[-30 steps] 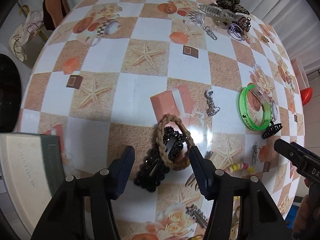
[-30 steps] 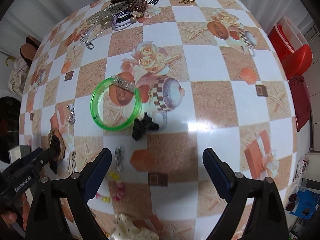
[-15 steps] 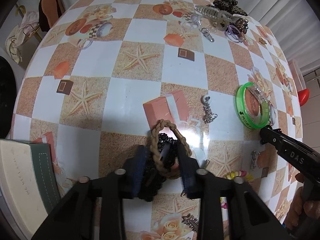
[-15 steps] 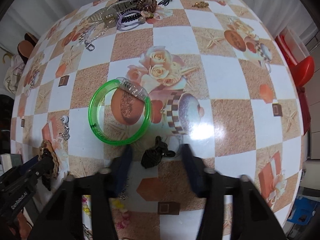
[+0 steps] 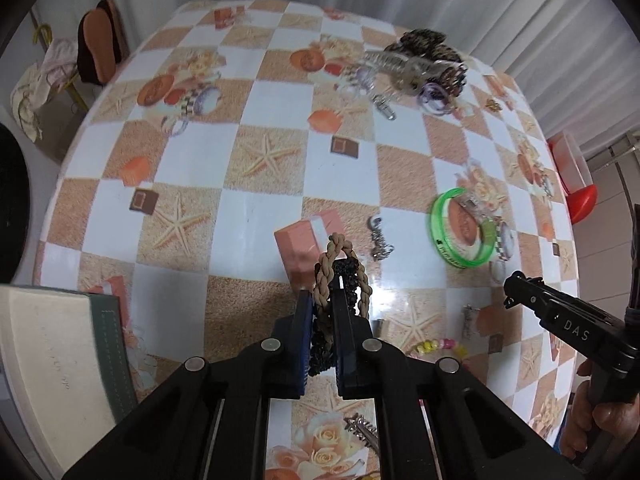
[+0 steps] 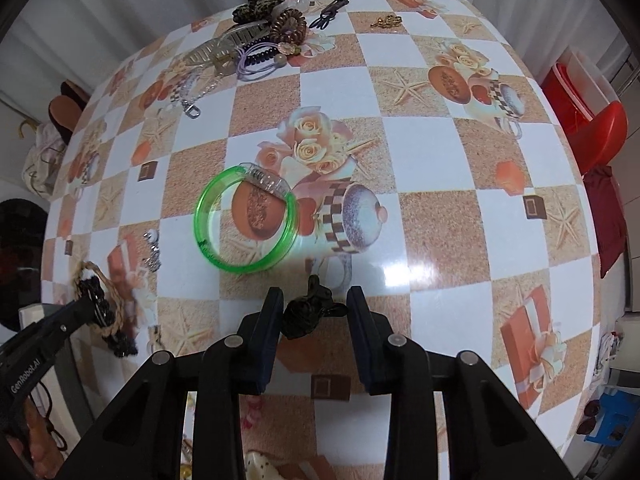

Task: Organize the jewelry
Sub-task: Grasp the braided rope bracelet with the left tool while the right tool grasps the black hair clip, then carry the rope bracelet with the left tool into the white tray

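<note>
Two pieces are in hand: your left gripper is clamped on the braided bracelet and black hair clip at lower centre; your right gripper, half-closed, brackets the black claw clip. Green bangle, far heap remain unsorted.

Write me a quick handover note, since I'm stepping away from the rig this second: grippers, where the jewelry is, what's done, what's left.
Left gripper: shut on the braided tan band and black beaded clip, which look lifted off the table.
Right gripper: jaws around the small black claw clip, with a gap still showing on the right side.
Green bangle, silver charm and bead string lie loose mid-table.
Far edge: a pile of hair clips and ties.
Grey-edged box sits at the left gripper's left.
Done: first grasp. Left: placing both items, then the rest.
</note>
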